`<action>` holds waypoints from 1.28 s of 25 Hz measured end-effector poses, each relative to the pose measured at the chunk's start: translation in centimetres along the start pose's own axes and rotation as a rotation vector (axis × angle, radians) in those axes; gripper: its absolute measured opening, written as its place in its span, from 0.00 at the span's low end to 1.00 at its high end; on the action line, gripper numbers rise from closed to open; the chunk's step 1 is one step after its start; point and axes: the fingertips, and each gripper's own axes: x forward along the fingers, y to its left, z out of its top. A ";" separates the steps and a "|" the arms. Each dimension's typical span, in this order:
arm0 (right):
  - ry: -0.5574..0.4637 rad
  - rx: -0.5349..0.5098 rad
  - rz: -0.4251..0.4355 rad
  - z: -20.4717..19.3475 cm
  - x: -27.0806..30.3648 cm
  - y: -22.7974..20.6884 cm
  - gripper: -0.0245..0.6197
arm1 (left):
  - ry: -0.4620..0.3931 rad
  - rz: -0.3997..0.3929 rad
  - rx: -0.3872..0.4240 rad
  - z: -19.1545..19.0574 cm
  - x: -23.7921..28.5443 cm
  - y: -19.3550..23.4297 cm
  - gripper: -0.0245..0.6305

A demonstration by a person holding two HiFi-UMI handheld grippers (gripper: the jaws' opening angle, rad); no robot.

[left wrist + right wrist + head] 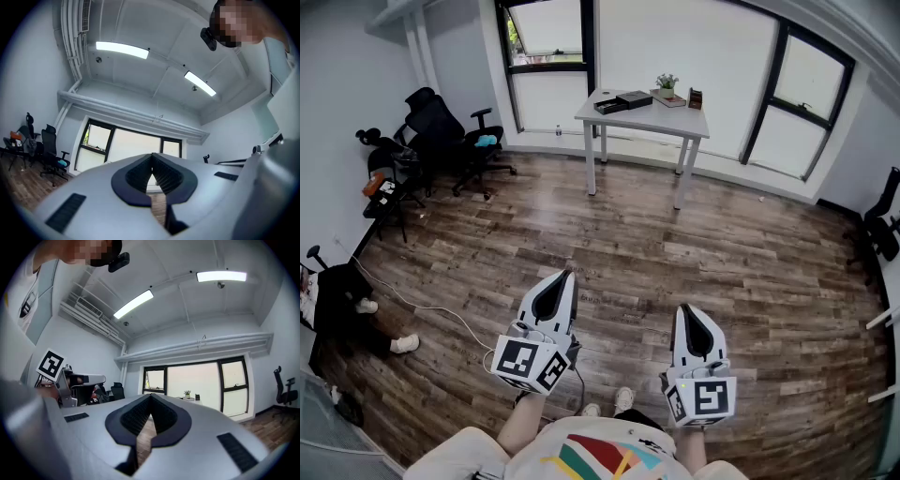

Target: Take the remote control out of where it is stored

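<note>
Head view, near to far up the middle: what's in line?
left gripper and right gripper side by side, both shut → floor → table → window

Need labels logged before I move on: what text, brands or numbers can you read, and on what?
No readable text anywhere.
Left tongs cube, right tongs cube: square codes only, no letters.
Items on the table: too small to read.
Shirt: coloured stripes, no words.
</note>
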 end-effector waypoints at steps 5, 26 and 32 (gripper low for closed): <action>0.001 0.013 0.015 -0.1 1.2 -0.4 0.04 | 0.006 0.017 -0.006 -0.2 0.8 0.8 0.05; 0.068 0.037 0.066 -5.0 8.7 -7.4 0.04 | 0.004 0.148 -0.007 -3.8 8.3 5.0 0.05; 0.108 0.055 0.103 -6.8 11.9 -9.6 0.04 | 0.053 0.149 -0.004 -6.0 12.1 4.9 0.05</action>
